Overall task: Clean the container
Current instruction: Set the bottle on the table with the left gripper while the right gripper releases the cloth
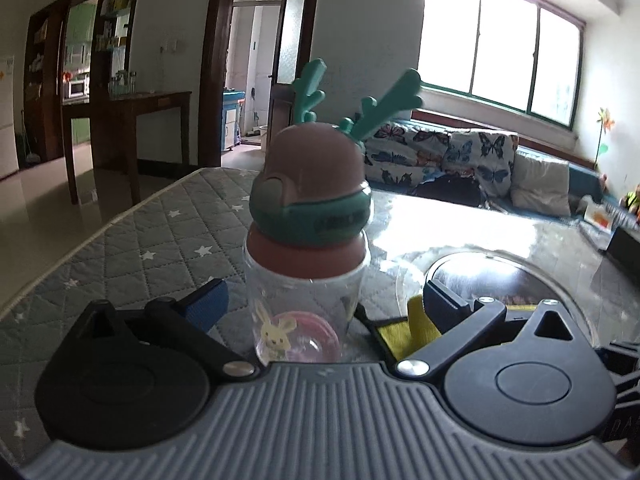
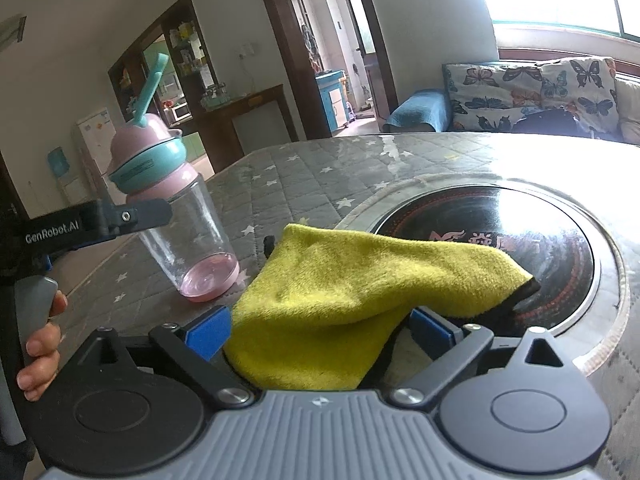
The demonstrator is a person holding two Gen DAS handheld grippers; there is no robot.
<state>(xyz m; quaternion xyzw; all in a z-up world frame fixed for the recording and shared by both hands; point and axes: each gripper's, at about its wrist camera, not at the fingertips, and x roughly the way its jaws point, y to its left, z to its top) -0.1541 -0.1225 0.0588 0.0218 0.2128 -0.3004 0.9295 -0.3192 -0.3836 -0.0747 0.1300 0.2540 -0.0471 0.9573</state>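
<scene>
A: left hand-held gripper state?
B: spread, blue pads either side of the clear bottle, gap showing on both sides, not pinching it. Bottle stands upright on the quilted tabletop, pink lid, green antlers on top
A: right hand-held gripper?
B: pinching the yellow cloth, bunched between the pads, just right of the bottle. Cloth's far end drapes over the round black induction plate set into the tabletop
</scene>
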